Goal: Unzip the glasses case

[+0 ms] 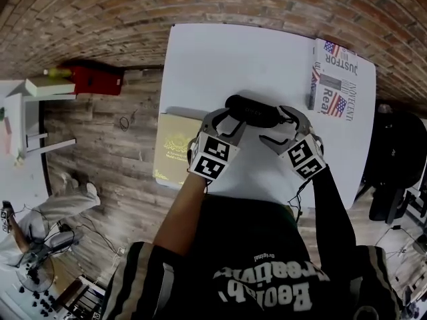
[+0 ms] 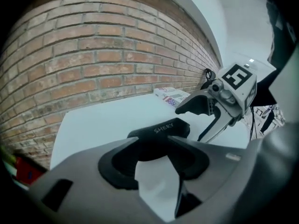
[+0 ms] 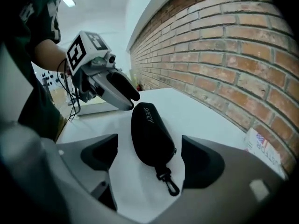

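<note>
Condition noted: the glasses case [image 1: 252, 111] lies flat on the white table [image 1: 267, 52], at the centre of the head view and clear of the edges. It appears fully zipped; no opening shows along its seam.

Left gripper [image 2: 153, 143]: the jaws are partly closed and straddle the end of the case that sits left of centre in the head view. The tips meet the case's outline. I cannot tell whether the pads actually press on it.

Right gripper [image 3: 149, 141]: the jaws are spread wide and hold nothing. The other end of the case and its dangling clip hook [image 3: 169, 181] lie between them, low in the middle of the right gripper view, untouched by either pad.

Risks observed:
1. The table looks smooth and the case is rounded. If the left grip is loose or only on the tip of the case, a pull on the zip is likely to drag or spin the whole case instead of running the slider.
2. The clip hook hangs loose at the same end as the zip. The right jaws could close on the hook or its strap and find nothing that moves the slider. I cannot make out the zip tab itself.
3. The two grippers work close together over a short object, so the jaws may foul each other during the pull.
4. A book [image 1: 172, 149] at the left edge and a printed pack [image 1: 333, 79] at the upper right stand apart from the work and pose little hazard.
</note>
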A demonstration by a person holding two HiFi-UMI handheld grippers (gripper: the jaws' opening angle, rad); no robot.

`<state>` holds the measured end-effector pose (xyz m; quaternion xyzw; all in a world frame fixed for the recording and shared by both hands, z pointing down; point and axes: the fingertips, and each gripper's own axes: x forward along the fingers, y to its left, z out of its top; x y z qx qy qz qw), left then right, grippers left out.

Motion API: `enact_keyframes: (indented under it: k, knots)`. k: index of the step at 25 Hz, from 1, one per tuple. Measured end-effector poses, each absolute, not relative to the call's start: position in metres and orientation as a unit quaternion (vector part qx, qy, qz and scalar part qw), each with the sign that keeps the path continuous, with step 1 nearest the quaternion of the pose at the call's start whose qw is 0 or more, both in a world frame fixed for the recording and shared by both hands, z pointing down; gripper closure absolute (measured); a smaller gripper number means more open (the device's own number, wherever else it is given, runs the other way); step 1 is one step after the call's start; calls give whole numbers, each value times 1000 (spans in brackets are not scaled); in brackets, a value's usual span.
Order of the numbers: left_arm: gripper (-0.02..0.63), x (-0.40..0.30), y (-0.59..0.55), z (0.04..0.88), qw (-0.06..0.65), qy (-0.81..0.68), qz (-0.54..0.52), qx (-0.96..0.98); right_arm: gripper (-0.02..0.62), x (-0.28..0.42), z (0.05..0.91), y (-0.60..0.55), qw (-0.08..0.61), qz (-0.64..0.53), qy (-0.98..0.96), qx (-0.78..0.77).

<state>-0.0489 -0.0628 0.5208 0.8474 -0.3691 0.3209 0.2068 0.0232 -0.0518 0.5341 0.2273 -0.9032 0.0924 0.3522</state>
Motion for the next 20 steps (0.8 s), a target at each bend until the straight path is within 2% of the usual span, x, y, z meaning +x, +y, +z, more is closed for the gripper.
enact_keyframes:
  k: [1,2,3,5,10,17,18,20]
  knots:
    - [423,-52,-60,522,214,-372,321,845,156,18,539,-54,366,83,-899,225]
    - [423,-54,-56,524,219,-372,323,842,199,14,542,-57,378,74,-895,224]
    - [422,-57,-53,525,222,-372,325,840,292,12,543,-59,387,69,-892,223]
    - [422,-58,-47,528,226,-371,328,839,296,8,541,-61,378,92,-895,220]
    - [428,-41,-39,542,235,-360,321,844,299,13,527,-61,303,204,-903,228]
    - [445,-11,-32,566,222,-337,342,849,299,15,519,-61,311,174,-899,253]
    - [443,-10,-33,565,219,-337,342,850,317,17,513,-66,300,164,-901,265]
    - [448,-9,-35,563,217,-337,339,851,406,21,500,-76,281,149,-903,290]
